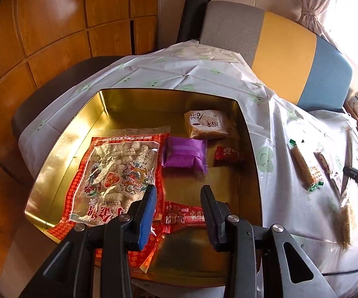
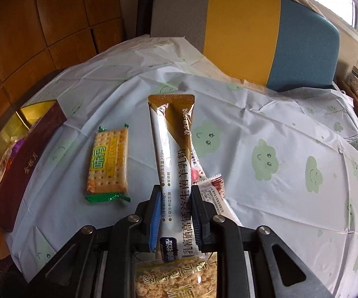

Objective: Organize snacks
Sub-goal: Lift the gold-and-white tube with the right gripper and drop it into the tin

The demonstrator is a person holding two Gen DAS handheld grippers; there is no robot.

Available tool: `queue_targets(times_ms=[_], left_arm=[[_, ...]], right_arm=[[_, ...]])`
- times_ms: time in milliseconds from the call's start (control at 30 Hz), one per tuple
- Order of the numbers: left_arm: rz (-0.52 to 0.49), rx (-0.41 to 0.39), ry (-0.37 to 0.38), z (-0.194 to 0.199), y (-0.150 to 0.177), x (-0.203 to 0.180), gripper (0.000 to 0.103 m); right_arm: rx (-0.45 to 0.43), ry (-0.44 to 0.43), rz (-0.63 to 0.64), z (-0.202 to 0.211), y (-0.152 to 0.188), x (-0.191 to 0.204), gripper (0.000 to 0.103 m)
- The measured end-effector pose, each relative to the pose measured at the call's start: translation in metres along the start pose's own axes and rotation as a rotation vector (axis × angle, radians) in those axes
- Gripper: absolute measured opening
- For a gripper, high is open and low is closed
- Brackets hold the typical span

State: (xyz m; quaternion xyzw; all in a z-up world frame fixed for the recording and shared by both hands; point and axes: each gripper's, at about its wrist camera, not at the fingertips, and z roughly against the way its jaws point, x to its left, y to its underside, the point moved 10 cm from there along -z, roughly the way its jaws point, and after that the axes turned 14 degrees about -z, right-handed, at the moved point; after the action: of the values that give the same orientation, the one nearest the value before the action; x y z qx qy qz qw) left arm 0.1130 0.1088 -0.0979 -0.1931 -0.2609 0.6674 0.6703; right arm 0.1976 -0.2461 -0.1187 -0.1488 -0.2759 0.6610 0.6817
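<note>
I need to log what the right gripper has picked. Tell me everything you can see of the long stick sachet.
The stick sachet is a long, narrow, glossy packet, white with a gold-brown diagonal band, a gold-brown sealed far end and dark Chinese print along it. The right gripper is shut on its near half, both fingers pressing its sides. It points away from the camera, over the tablecloth, with its near end above a puffed-grain pack.

Black gripper (image 1: 179,206), blue finger pads (image 1: 148,219)
</note>
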Motion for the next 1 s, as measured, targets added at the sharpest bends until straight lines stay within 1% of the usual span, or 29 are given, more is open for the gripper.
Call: queue_targets(times_ms=[133,333,500,567,633,733,867,1000], left_arm=[[-0.009,-0.010,-0.008,0.004,0.004,0.003,0.037],[0.009,-0.012,-0.015,0.005,0.010,0.013,0.037],[0.039,-0.015,-0.024,0.006,0.016,0.025,0.037],[0.053,-0.017,-0.033,0.007,0.018,0.032,0.037],[0.071,-0.019,-0.046,0.007,0.019,0.039,0.037],[0.101,-0.023,-0.058,0.009,0.020,0.050,0.037],[0.120,-0.033,-0.070,0.012,0.020,0.060,0.037],[0.130,-0.030,-0.075,0.011,0.022,0.065,0.037]], right_arm=[[-0.046,0.012,-0.064,0.015,-0.018,0.002,0.022],[-0.095,0.028,-0.074,0.029,-0.036,0.023,0.022],[-0.108,0.001,-0.072,0.039,-0.041,0.046,0.021],[-0.105,-0.024,-0.068,0.046,-0.040,0.058,0.021],[-0.085,-0.080,-0.089,0.052,-0.038,0.072,0.021],[-0.031,-0.213,-0.120,0.061,-0.030,0.108,0.021],[0.054,-0.394,-0.122,0.068,-0.014,0.170,0.021],[0.153,-0.528,-0.122,0.064,0.004,0.233,0.021]])
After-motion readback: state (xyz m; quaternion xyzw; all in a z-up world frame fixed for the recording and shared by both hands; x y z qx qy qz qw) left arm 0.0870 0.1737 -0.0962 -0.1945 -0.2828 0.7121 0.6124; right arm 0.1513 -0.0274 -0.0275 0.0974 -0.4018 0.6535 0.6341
